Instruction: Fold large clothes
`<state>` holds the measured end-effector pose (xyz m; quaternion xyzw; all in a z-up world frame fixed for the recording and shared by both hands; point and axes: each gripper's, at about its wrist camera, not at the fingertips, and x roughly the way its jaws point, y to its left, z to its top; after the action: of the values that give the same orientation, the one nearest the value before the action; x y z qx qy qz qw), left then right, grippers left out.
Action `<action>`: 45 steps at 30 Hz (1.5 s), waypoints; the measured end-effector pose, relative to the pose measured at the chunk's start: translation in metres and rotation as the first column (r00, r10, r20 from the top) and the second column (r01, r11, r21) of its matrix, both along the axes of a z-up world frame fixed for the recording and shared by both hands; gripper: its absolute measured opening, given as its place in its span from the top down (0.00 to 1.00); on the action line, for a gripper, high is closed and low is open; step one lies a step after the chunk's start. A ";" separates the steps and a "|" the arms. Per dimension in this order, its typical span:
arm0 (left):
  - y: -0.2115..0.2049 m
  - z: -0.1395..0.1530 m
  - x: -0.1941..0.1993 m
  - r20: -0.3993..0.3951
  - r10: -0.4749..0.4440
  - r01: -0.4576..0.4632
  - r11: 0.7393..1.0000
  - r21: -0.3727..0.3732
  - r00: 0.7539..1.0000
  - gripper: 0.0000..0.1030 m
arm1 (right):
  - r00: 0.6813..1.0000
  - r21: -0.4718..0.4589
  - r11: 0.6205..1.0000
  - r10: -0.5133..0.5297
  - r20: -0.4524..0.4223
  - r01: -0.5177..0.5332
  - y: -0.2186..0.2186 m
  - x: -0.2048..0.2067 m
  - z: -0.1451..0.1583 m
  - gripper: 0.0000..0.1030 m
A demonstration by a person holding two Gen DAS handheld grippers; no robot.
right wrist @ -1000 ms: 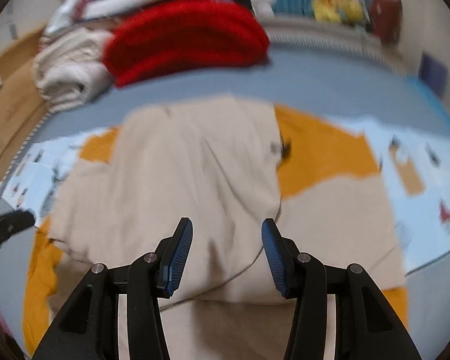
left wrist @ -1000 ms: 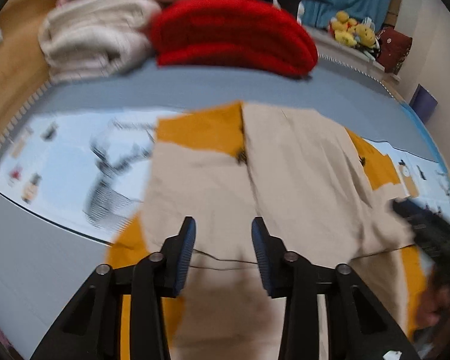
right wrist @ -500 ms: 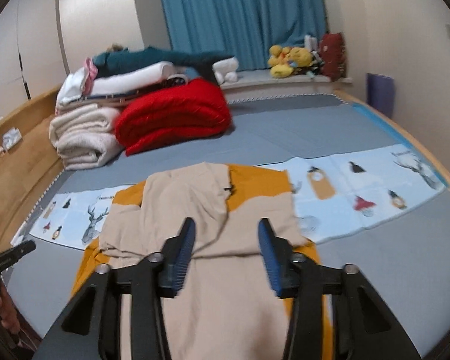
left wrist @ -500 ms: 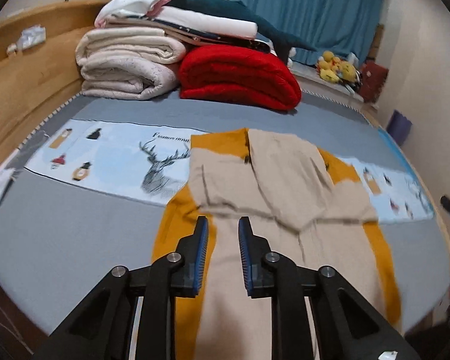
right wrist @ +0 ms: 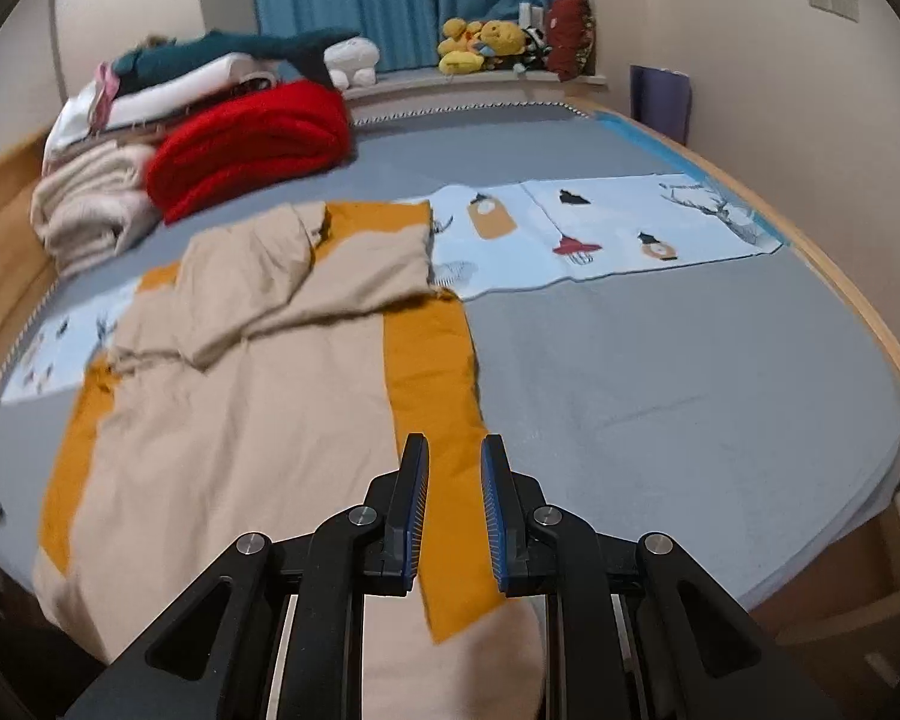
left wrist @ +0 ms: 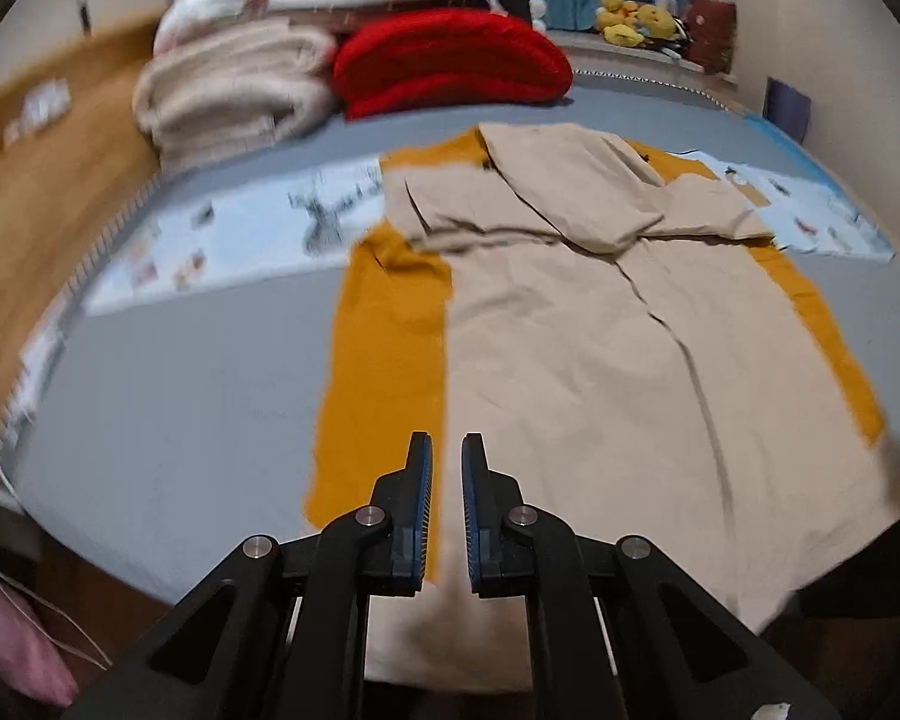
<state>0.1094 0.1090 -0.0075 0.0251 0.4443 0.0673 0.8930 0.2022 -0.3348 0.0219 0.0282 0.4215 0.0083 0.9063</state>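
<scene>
A large beige garment with mustard-yellow side panels (left wrist: 570,336) lies flat on the grey bed, its sleeves folded across the chest; it also shows in the right wrist view (right wrist: 252,396). My left gripper (left wrist: 446,462) hovers above the hem near the left yellow panel, jaws narrowly open and empty. My right gripper (right wrist: 455,468) hovers above the right yellow panel (right wrist: 432,372) near the hem, jaws slightly open and empty.
The grey bed (right wrist: 660,396) carries a light-blue printed runner (right wrist: 600,228). Folded red blanket (right wrist: 252,144) and cream blankets (right wrist: 90,204) are stacked at the headboard side. Plush toys (right wrist: 480,45) sit on the window ledge. The wooden bed frame (left wrist: 48,192) runs along the left.
Both grippers have pulled back from the folded sleeves toward the hem at the bed's near edge. Their jaws have narrowed from wide open. The garment lies still.
</scene>
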 end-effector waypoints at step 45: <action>0.156 -0.114 -0.020 -0.436 0.367 -0.541 0.744 -0.393 0.822 0.71 | 0.842 0.048 0.988 -0.100 -0.530 0.148 -0.039 0.024 -0.134 0.65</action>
<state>0.0896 0.2649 -0.1213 -0.3069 0.5816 0.1630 0.7355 0.2264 -0.3736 -0.1124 0.0958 0.6496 -0.0402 0.7531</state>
